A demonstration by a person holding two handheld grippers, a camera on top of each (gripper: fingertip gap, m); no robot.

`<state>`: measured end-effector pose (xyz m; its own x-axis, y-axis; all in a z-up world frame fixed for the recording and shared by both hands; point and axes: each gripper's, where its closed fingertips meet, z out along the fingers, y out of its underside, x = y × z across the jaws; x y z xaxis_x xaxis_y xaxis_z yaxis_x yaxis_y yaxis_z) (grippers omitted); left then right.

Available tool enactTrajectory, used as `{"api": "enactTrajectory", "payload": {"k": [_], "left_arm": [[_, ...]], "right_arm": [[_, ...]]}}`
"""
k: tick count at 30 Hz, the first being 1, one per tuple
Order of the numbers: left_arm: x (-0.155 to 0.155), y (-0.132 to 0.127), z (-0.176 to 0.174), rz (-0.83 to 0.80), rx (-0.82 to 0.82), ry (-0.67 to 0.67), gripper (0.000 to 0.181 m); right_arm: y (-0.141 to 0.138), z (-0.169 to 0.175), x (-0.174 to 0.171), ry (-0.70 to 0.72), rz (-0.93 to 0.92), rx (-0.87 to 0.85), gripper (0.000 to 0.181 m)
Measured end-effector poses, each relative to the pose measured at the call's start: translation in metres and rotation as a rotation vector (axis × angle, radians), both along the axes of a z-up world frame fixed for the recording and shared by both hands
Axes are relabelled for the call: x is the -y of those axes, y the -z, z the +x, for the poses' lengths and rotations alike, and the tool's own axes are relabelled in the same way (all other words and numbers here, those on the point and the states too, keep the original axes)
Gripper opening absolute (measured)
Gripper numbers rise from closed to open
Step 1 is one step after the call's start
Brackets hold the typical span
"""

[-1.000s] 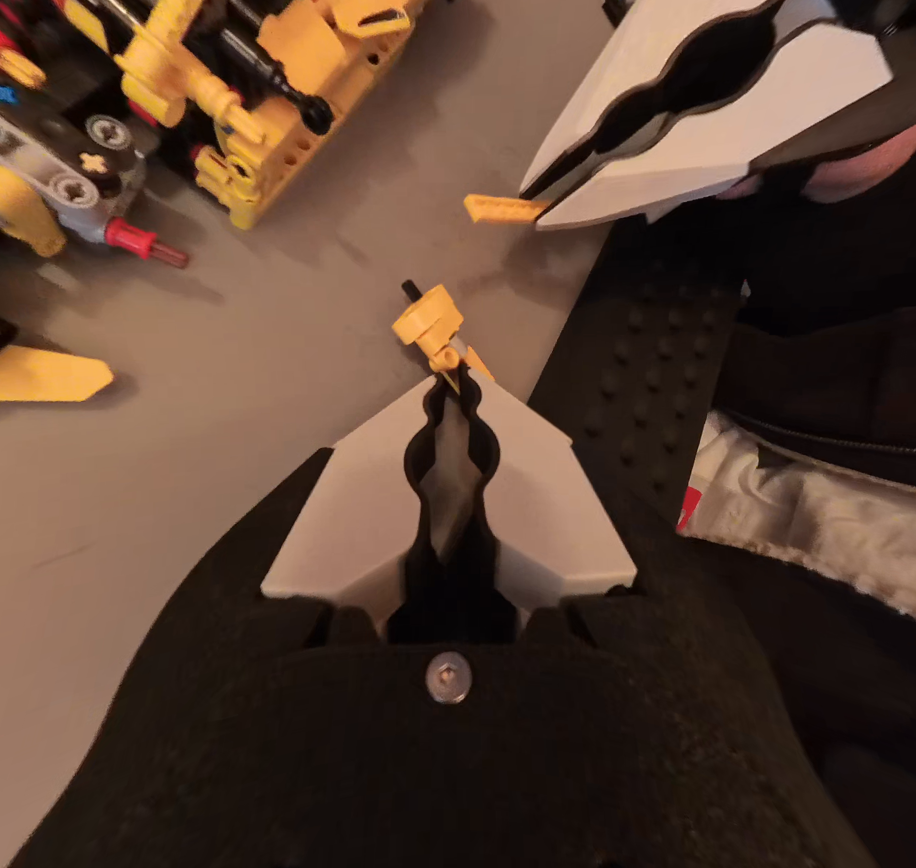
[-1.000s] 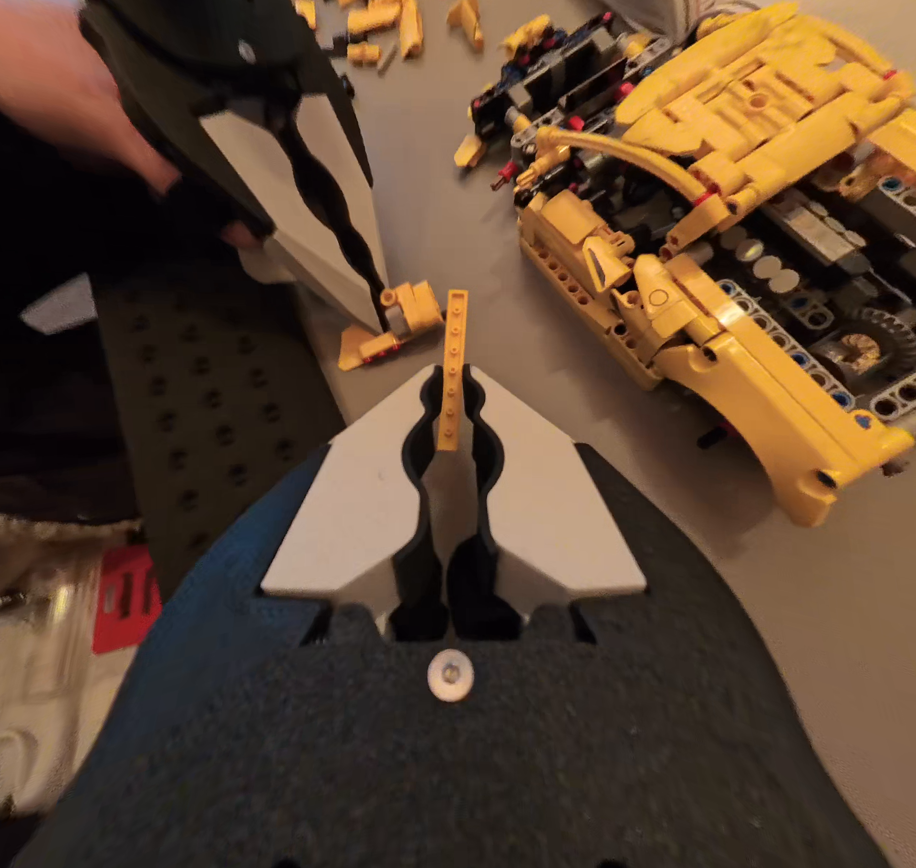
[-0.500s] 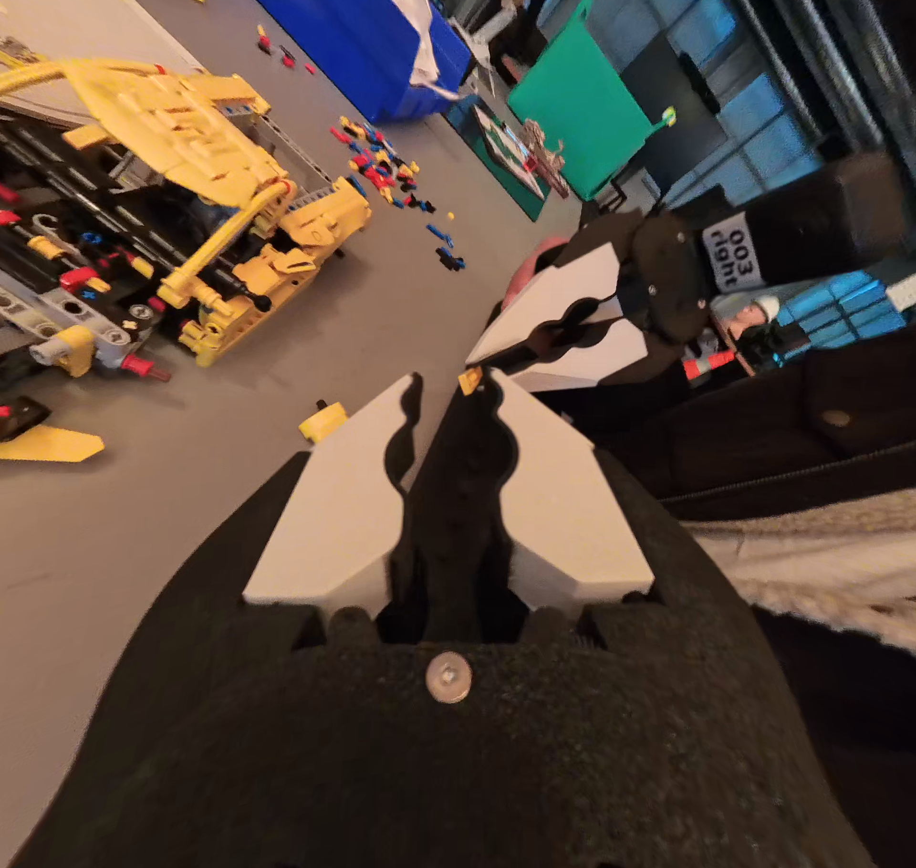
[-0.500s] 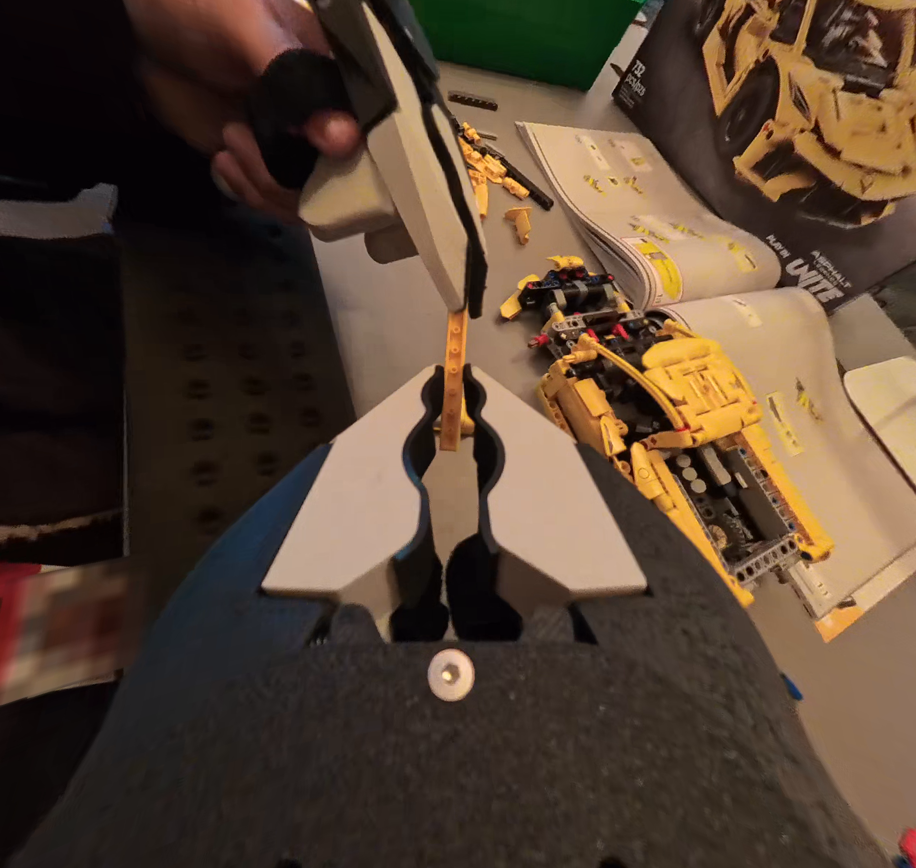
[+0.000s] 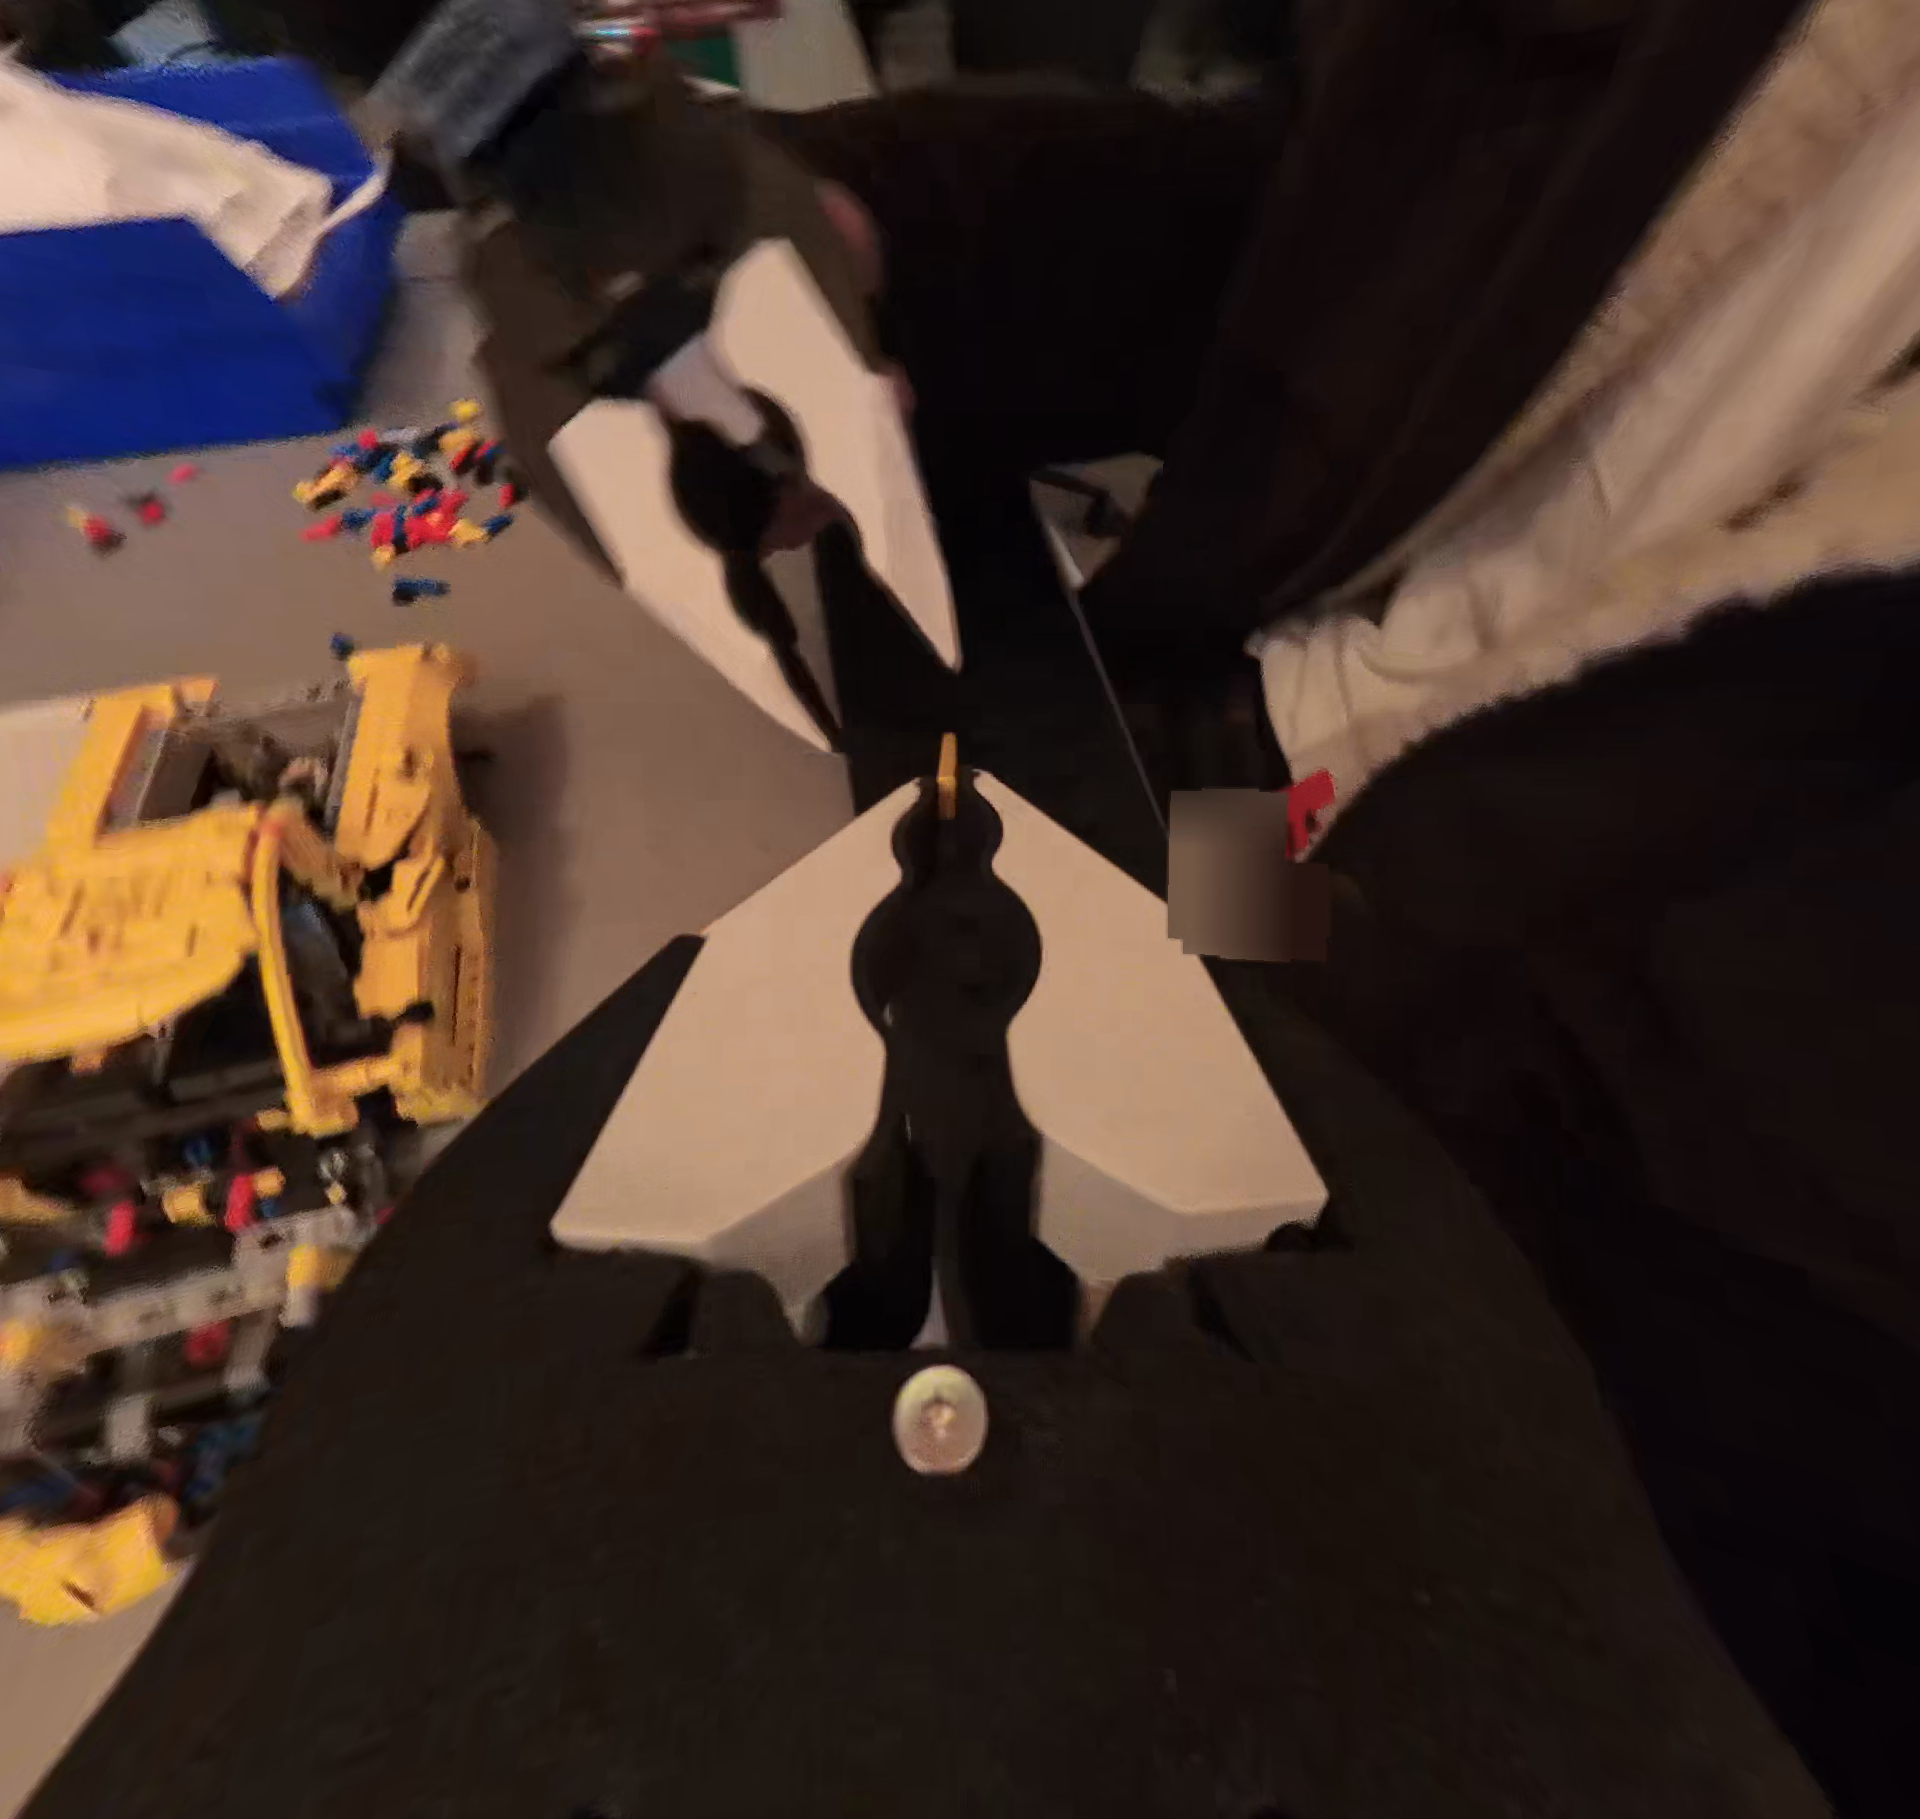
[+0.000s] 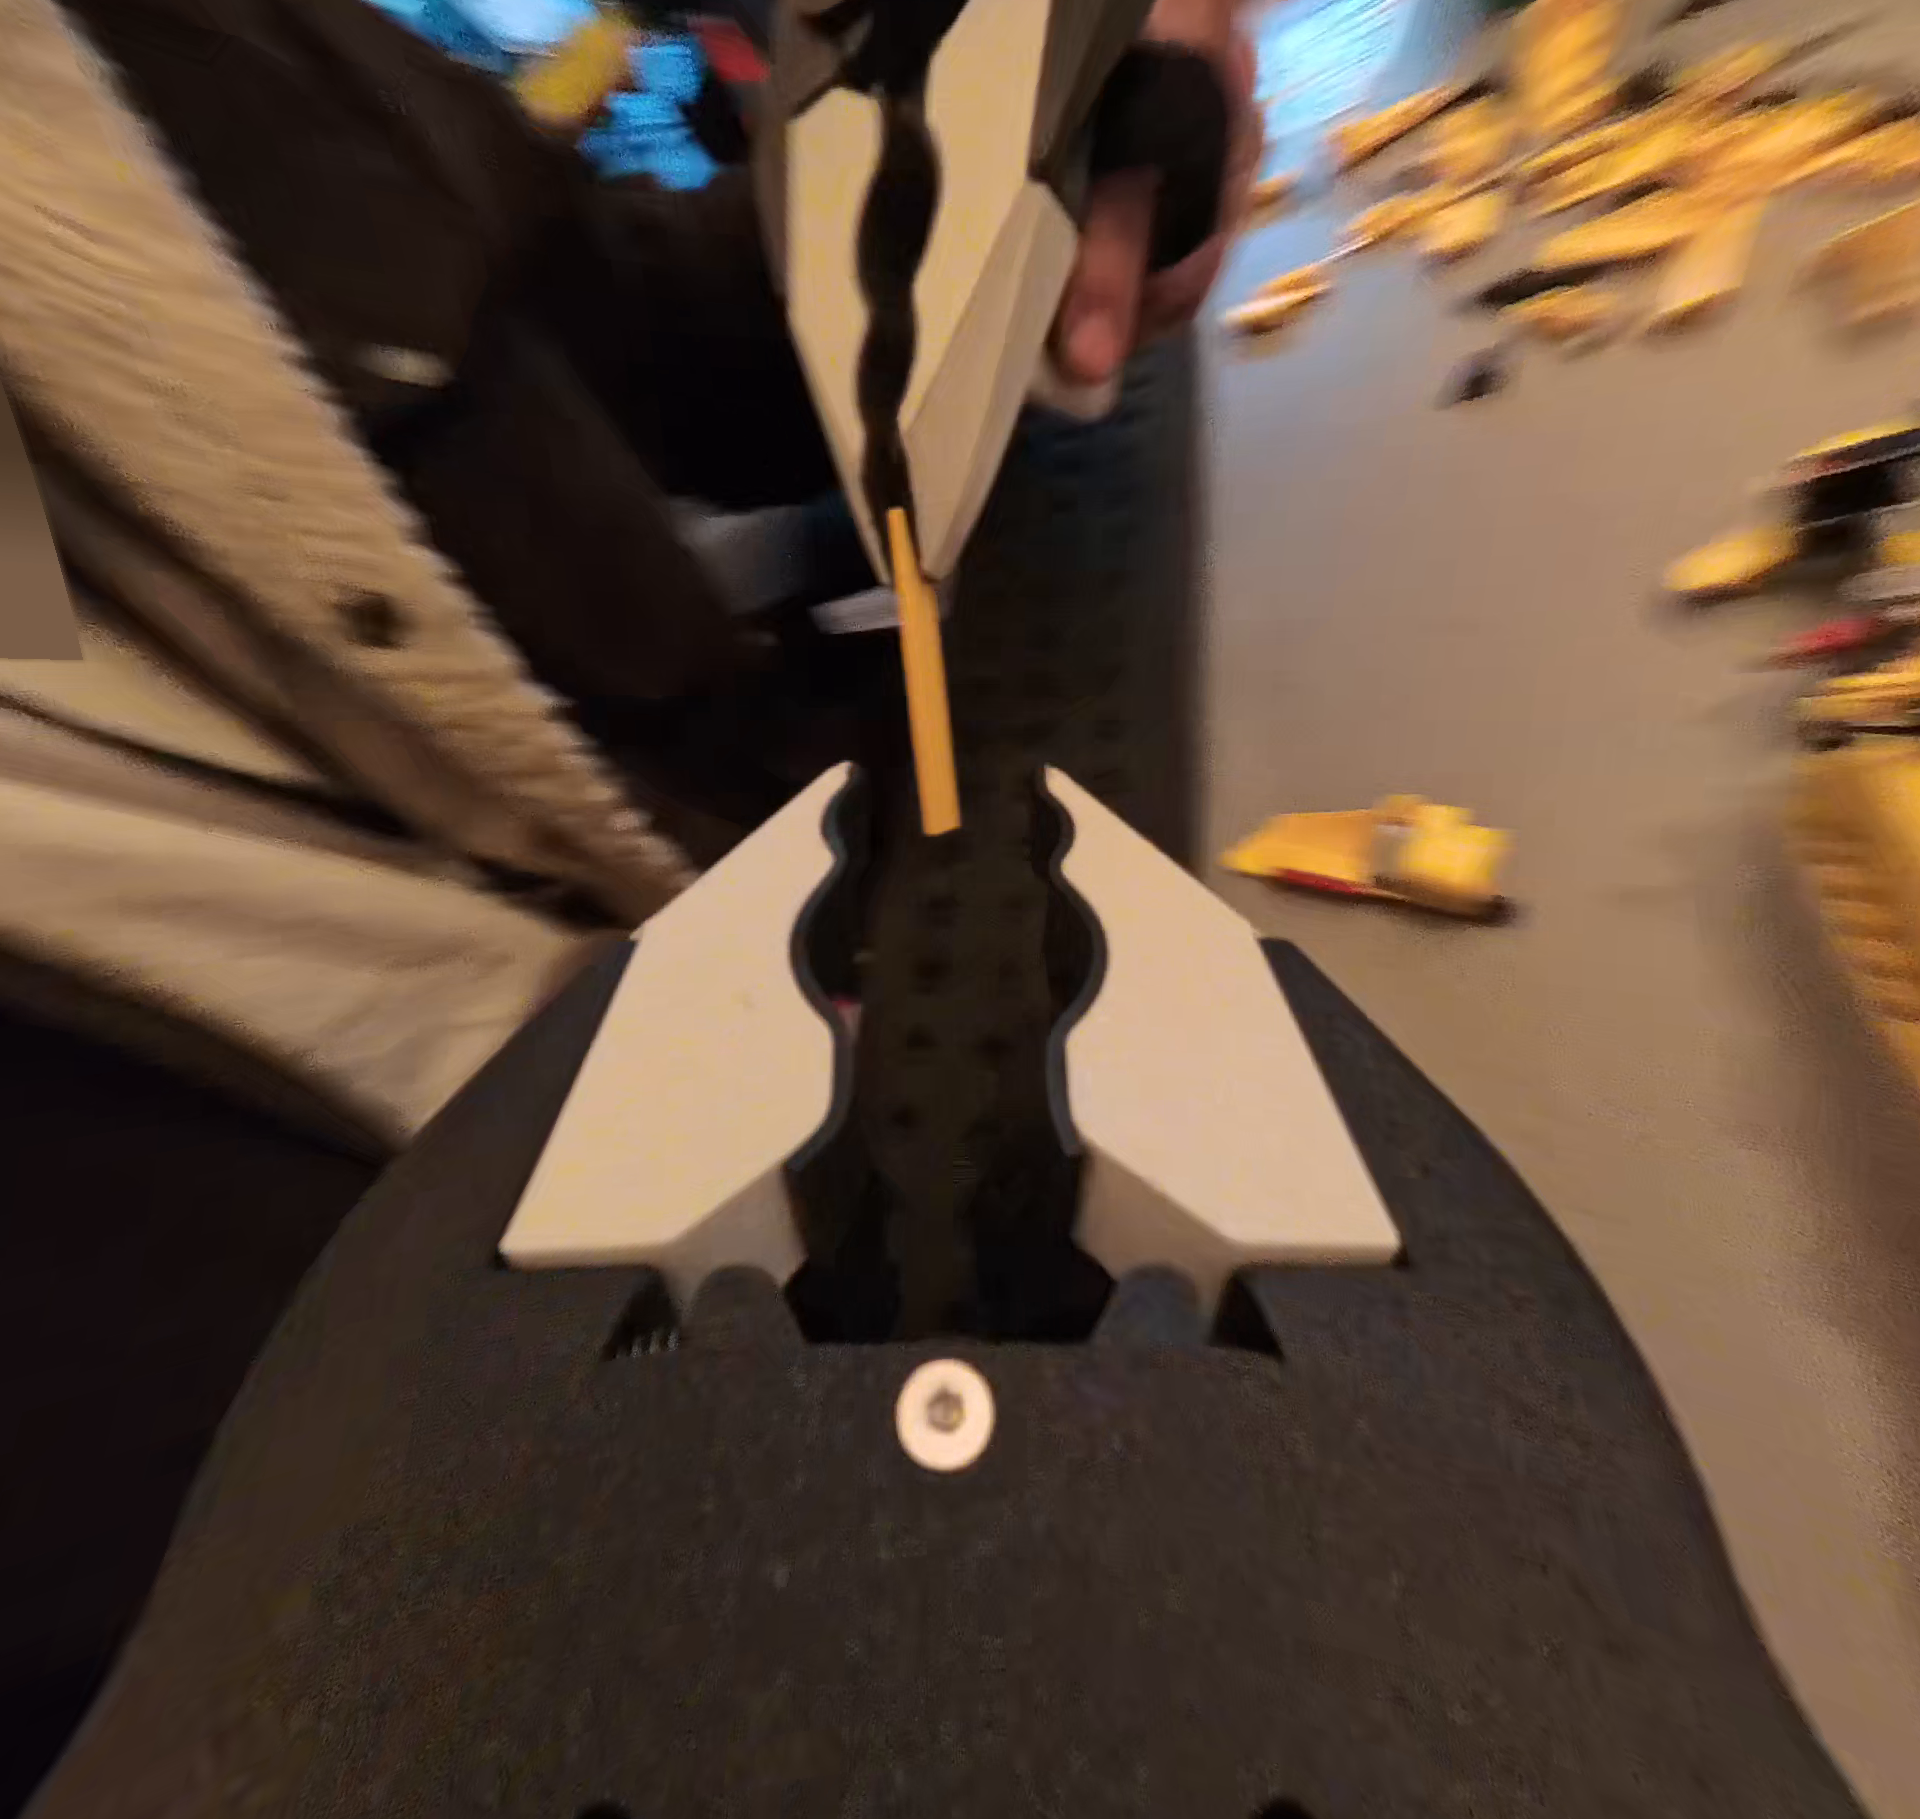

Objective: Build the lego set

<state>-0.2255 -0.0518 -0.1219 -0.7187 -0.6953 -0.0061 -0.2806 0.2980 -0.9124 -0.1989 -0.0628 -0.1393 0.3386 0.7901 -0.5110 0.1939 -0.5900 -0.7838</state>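
- Left wrist view: my left gripper (image 5: 948,782) has its jaws drawn together, and a thin yellow strip (image 5: 947,777) is pinched at the very tips, seen edge-on and sticking out a little past them.
- Just beyond, my right gripper (image 5: 894,699) points down toward those tips from above, near them but not touching; its jaws stand apart with dark space between and nothing in them.
- To the left, on the grey table (image 5: 623,793), sits the half-built yellow car model (image 5: 239,959), blurred. Farther back lies a scatter of small red, blue and yellow pieces (image 5: 416,507), and behind them a blue bin (image 5: 156,335).
- On the right there is only dark clothing and a pale fleecy fabric (image 5: 1558,439).
- Right wrist view: my right gripper (image 6: 948,798) is wide open and grips nothing. The lower end of the yellow strip (image 6: 925,689) hangs between its fingertips, and as far as I can tell it touches neither.
- The left gripper (image 6: 902,512) comes down from the top of this view, closed on the strip's upper end, so the strip hangs nearly upright in the air, off the table.
- A hand (image 6: 1132,211) in a dark fingerless glove holds that gripper.
- On the table (image 6: 1455,1146) to the right lies a small yellow sub-assembly (image 6: 1371,855), and beyond it blurred loose yellow parts (image 6: 1558,169).
- The pale fleecy fabric (image 6: 239,543) fills the left side.
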Motion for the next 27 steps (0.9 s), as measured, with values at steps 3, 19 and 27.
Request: {"api": "enactTrajectory", "payload": {"k": [3,19,27], "left_arm": [[0.012,-0.015,-0.003,0.075,0.061,0.113,0.003],[0.027,-0.024,-0.009,0.024,0.062,0.257,0.003],[0.031,-0.02,-0.01,0.006,-0.008,0.261,0.004]], "right_arm": [[-0.011,-0.014,0.017,-0.254,-0.252,-0.173,0.036],[-0.031,-0.033,0.027,-0.471,-0.352,-0.369,0.012],[-0.022,-0.037,0.029,-0.466,-0.292,-0.293,0.007]]}}
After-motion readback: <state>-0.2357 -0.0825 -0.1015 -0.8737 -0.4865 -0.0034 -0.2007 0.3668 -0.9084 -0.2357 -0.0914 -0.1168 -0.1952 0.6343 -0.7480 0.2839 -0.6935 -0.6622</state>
